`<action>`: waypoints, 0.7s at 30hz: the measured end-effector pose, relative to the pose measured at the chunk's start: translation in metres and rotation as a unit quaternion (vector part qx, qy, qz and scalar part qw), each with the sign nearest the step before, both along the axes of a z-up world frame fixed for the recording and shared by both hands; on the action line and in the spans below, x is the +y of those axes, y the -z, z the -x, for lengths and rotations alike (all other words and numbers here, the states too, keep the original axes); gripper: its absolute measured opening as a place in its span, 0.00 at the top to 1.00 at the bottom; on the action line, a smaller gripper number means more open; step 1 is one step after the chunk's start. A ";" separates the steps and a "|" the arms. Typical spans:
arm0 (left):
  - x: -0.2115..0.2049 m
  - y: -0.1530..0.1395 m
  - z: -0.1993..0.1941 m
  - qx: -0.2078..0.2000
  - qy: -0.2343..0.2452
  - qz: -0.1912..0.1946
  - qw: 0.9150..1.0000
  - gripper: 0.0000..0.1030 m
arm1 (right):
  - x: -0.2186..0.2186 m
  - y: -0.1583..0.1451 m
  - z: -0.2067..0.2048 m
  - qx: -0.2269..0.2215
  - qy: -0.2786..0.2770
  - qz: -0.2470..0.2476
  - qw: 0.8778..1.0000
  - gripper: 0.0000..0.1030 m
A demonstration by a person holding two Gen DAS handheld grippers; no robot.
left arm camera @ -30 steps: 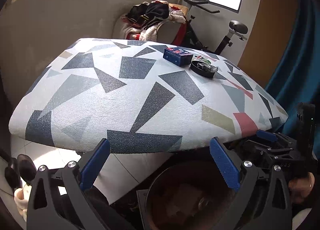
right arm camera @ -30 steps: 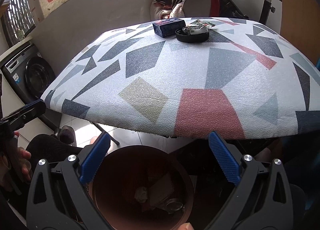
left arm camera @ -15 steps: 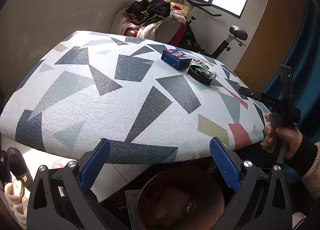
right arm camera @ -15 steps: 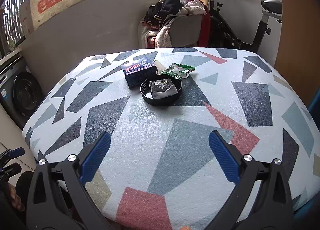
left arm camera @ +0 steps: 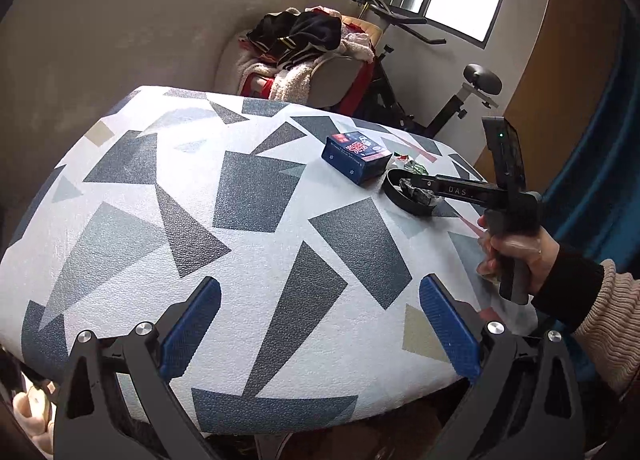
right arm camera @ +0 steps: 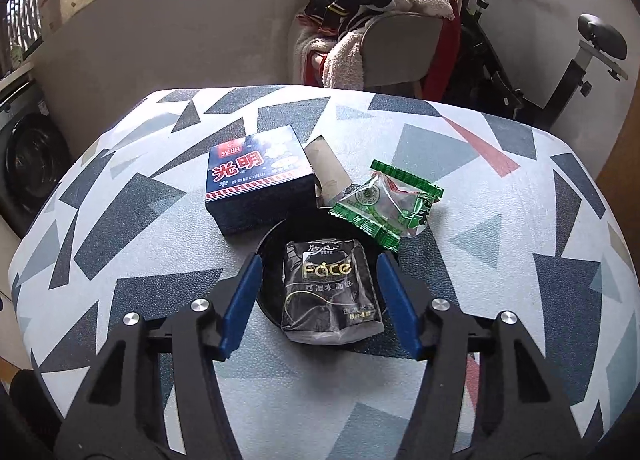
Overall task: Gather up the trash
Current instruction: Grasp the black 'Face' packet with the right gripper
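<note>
Approach step: right gripper (right arm camera: 318, 302), jaws apart, straddles the tissue packet (right arm camera: 330, 296) in the black dish (right arm camera: 272, 260); closing should follow; left gripper (left arm camera: 318, 330) idle, jaws apart.

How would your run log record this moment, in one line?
right gripper: open, straddling tissue pack in black dish | left gripper: open, idle

White tablecloth (right arm camera: 500, 228) with grey, navy, red and tan shards; navy box (right arm camera: 258, 190) with red-and-white lettering; black tissue pack (right arm camera: 330, 292) with gold print; green-edged clear wrapper (right arm camera: 390, 202); black dish (right arm camera: 272, 260); blue gripper pads (right arm camera: 240, 300)
</note>
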State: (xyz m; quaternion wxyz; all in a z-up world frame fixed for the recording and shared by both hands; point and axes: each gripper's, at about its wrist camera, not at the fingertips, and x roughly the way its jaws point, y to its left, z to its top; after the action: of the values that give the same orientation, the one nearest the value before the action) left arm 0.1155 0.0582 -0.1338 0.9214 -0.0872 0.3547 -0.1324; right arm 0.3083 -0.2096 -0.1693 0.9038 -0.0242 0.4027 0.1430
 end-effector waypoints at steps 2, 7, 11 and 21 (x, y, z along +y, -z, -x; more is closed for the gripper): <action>-0.005 -0.002 -0.009 -0.002 0.006 -0.001 1.000 0.06 | 0.004 0.010 -0.004 0.014 -0.006 0.022 1.000 0.46; -0.015 0.005 -0.027 0.013 0.018 0.018 1.000 0.06 | 0.005 0.015 -0.004 0.027 -0.014 0.020 0.999 0.49; -0.023 0.013 -0.042 0.029 0.023 0.035 0.999 0.06 | 0.003 0.019 -0.007 0.041 -0.014 0.011 0.999 0.53; -0.036 0.014 -0.104 0.083 0.027 0.108 0.990 0.06 | -0.025 0.001 0.014 -0.032 -0.002 -0.083 0.996 0.67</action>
State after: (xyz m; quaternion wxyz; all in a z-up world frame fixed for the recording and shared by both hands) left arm 0.2199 0.0224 -0.1475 0.8702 -0.1871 0.4160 -0.1864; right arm 0.2940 -0.2349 -0.1701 0.9147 0.0449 0.3605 0.1771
